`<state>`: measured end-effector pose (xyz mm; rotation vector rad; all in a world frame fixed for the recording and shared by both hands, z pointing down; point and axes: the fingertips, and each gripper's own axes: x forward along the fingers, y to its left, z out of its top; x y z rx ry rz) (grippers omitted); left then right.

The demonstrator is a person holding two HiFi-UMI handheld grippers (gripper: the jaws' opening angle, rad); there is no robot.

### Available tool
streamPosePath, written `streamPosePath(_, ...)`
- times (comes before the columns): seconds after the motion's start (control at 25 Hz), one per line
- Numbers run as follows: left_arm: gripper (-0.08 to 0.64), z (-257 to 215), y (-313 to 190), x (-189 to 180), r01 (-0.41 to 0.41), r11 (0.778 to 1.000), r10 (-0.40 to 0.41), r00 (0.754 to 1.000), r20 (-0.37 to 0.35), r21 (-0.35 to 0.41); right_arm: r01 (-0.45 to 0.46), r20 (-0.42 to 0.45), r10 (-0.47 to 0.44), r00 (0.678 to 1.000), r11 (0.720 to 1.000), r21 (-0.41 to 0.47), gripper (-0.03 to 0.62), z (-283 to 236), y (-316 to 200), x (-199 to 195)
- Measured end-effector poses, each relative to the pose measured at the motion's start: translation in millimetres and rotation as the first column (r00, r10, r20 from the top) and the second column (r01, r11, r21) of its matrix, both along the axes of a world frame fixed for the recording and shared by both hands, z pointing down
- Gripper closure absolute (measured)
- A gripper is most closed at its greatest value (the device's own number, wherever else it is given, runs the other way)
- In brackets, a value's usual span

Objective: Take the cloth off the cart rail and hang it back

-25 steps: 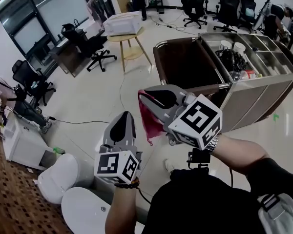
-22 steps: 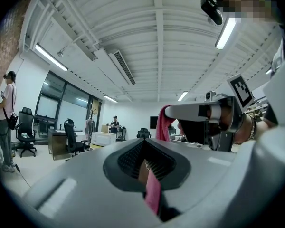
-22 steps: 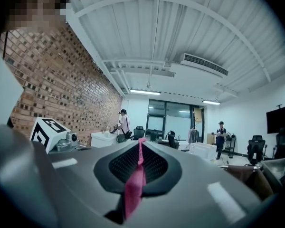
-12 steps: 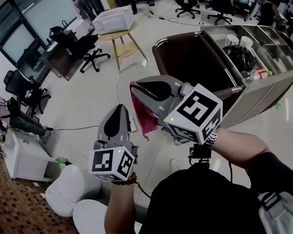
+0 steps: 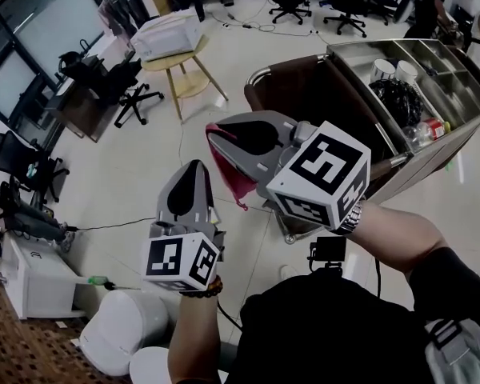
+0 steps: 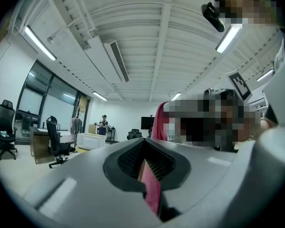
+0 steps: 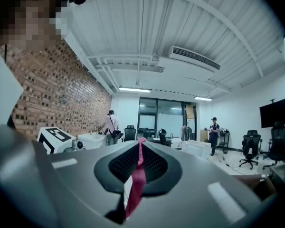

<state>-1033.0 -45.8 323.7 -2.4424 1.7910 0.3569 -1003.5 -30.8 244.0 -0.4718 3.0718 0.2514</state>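
As cloth point(image 5: 238, 186) hangs near cart point(image 5: 304, 102), left tool point(image 5: 194, 170) and right tool point(image 5: 218, 138) both clamp it.

Left gripper point(image 6: 143, 152) jaws pinched on a pink cloth point(image 6: 153, 191), office chair point(image 6: 55, 141) at left, ceiling lights point(image 6: 40, 42) overhead

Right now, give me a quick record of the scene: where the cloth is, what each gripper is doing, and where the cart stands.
cloth: red, held up in the air, apart from the cart
left gripper: jaws shut on a strip of the cloth
right gripper: jaws shut on the cloth, most of which hangs below it
cart: beyond the grippers, to the right, steel trays on top
cart rail: cloth not yet hung back on it
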Motion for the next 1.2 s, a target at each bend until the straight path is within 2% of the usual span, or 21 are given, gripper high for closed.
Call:
streamPosePath(0.2, 0.557, -12, -41, -38, -0.082, 0.997, 0.082, 0.996, -0.019, 0.000, -0.065, -0.016, 0.065, 0.998, 0.998, -0.010, 0.588, -18, -39, -42)
streamPosePath(0.32, 0.557, -16, -49, -54, -0.141, 0.990, 0.141, 0.990, -0.020, 0.006, -0.124, -0.021, 0.124, 0.992, 0.992, -0.010, 0.588, -25, -47, -57)
streamPosePath(0.48, 0.557, -10, -56, -96, -0.210, 0.978, 0.210, 0.978, -0.009, 0.007, -0.197, -0.032, 0.196, 0.980, 0.980, -0.027, 0.588, -17, -57, -94)
streamPosePath(0.8, 0.557, -6, -73, -165, -0.339, 0.941, 0.339, 0.941, 0.004, 0.017, -0.334, -0.042, 0.332, 0.943, 0.940, -0.074, 0.588, -22, -83, -158)
streamPosePath(0.96, 0.557, -11, -64, -183, -0.384, 0.923, 0.384, 0.923, -0.006, 0.029, -0.396, -0.049, 0.393, 0.918, 0.910, -0.124, 0.588, -24, -85, -172)
streamPosePath(1.2, 0.557, -20, -60, -200, -0.418, 0.907, 0.420, 0.907, -0.037, 0.048, -0.459, -0.068, 0.455, 0.888, 0.873, -0.164, 0.588, -26, -96, -183)
